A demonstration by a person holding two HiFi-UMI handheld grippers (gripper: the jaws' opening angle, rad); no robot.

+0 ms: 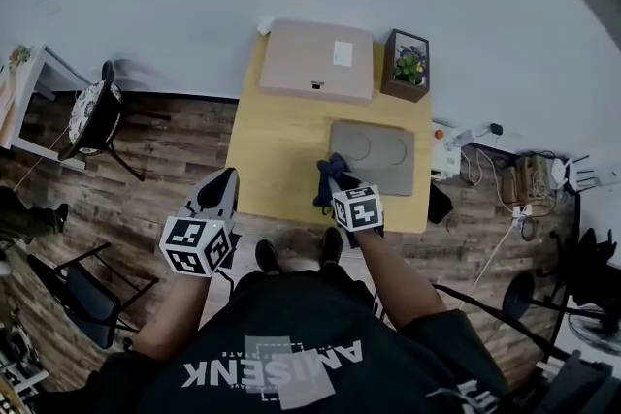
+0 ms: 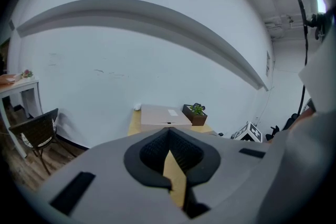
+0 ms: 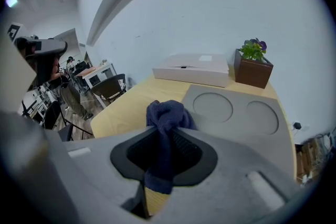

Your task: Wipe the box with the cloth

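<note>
Right gripper (image 3: 165, 132) tight on the blue cloth (image 3: 167, 112) at the tabletop's (image 1: 277, 160) near edge; left gripper (image 2: 169, 132) pinched together, empty.

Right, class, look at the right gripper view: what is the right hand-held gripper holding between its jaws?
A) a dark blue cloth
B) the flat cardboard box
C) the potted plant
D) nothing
A: in the right gripper view the dark blue cloth sits pinched in the right hand-held gripper, whose jaws are closed on it.
</note>
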